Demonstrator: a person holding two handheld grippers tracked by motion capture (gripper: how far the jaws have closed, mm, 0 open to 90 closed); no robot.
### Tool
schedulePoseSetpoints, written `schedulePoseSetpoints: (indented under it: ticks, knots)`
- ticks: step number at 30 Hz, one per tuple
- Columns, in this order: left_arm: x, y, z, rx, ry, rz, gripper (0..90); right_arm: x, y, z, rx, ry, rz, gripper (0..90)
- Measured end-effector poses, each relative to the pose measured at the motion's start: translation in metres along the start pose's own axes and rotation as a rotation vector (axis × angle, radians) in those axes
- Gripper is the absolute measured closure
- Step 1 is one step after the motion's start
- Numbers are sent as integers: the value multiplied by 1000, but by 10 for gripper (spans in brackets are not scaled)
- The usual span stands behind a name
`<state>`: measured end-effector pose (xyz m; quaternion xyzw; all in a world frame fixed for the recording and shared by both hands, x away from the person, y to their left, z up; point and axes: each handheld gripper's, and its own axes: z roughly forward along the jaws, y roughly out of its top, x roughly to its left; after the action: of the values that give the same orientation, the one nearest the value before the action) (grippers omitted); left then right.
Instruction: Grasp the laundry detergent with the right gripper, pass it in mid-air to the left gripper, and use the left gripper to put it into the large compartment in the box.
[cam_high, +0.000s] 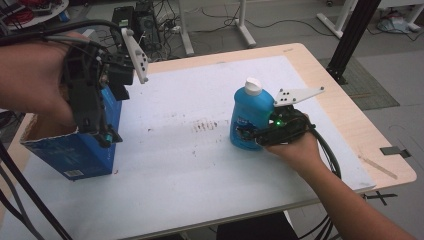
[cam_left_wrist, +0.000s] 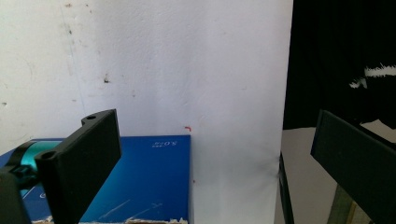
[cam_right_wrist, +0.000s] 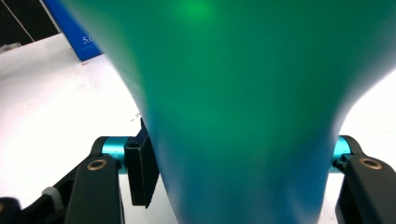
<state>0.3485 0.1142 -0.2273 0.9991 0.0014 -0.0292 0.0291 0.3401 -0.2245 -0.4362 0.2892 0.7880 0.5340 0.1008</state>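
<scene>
right gripper (cam_high: 251, 136) pinching upright blue bottle (cam_high: 248, 117), its far jaw hidden; left gripper (cam_high: 106, 138) spread above blue box (cam_high: 75, 155)

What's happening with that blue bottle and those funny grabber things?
A person holds tongs in each hand at a white-covered table. The right tongs are clamped around the lower part of a blue bottle with a white cap, which stands upright on the table. The left tongs hang open over an open blue box at the table's left edge, holding nothing.
</scene>
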Motion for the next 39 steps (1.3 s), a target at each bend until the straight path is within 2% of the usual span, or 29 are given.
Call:
schedulePoseSetpoints:
  ticks: [11, 23, 31, 39]
  knots:
    - [0, 0, 0, 4, 0, -4, 17, 0, -1, 1, -10, -11, -25, 393]
    - [0, 2, 1, 1, 2, 5, 17, 3, -1, 0, -19, -18, -75, 444]
    - [1, 7, 2, 4, 5, 19, 17, 9, 3, -1, -6, 29, -90, 450]
    - [2, 17, 1, 5, 6, 37, 17, 15, 26, -6, 6, 82, -133, 451]
